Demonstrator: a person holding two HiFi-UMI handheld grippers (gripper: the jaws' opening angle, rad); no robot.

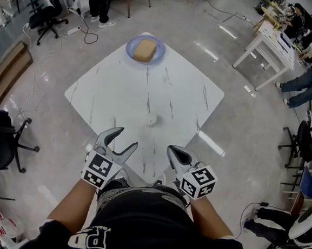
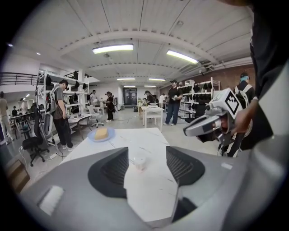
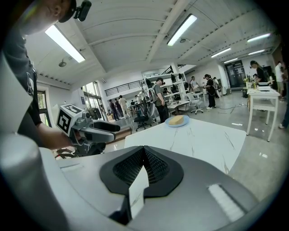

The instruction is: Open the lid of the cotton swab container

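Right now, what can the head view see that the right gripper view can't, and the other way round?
Only the head view shows the small round white cotton swab container, standing alone ahead of both grippers. Only the right gripper view shows the long bright ceiling lights. Both views show the white marbled table, the round blue plate with a tan block on it, the left hand-held gripper with its jaws open and empty, and the right hand-held gripper with its jaws shut on nothing.

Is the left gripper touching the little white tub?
Apart. The head view shows bare table between the open left gripper and the tub.
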